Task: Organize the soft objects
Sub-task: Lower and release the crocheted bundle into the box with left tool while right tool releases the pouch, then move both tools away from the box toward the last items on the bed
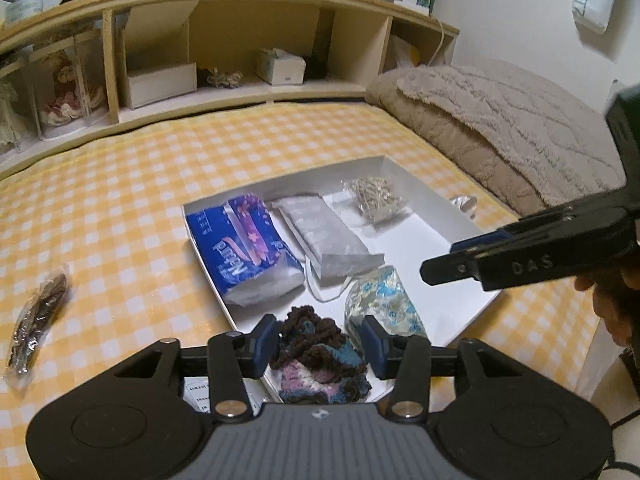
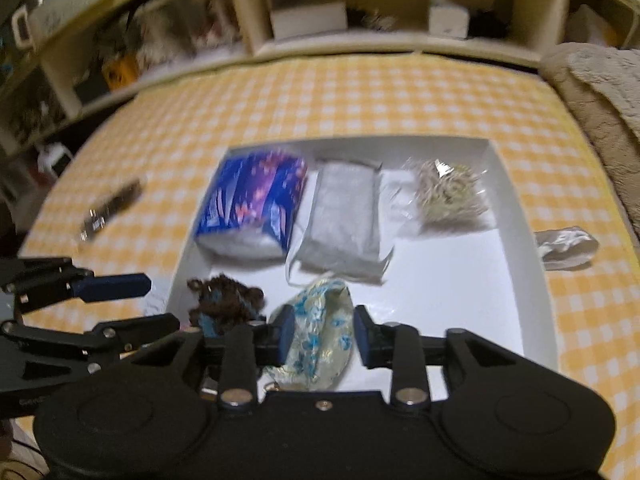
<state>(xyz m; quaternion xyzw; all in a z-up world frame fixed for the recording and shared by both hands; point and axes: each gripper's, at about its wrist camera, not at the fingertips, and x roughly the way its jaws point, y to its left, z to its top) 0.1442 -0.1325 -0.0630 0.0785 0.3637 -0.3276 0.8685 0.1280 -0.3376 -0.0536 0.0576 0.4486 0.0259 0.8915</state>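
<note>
A white shallow box [image 1: 404,182] [image 2: 516,200] lies on the yellow checked bed. In it are a blue tissue pack [image 1: 244,248] [image 2: 252,204], a grey pack [image 1: 324,236] [image 2: 346,216], a bag of pale strands [image 1: 374,198] [image 2: 450,196], a floral pouch [image 1: 380,304] [image 2: 324,336] and a dark knitted piece [image 1: 316,356] [image 2: 226,300]. My left gripper [image 1: 320,344] is open, its fingers either side of the knitted piece at the box's near corner. My right gripper [image 2: 320,334] is open around the floral pouch, with a gap on the right side.
A dark wrapped item [image 1: 38,320] [image 2: 114,206] lies on the bed left of the box. A small clear packet [image 1: 464,204] [image 2: 566,248] lies right of it. A beige blanket [image 1: 500,128] is piled at the right. A wooden headboard shelf [image 1: 224,48] runs along the back.
</note>
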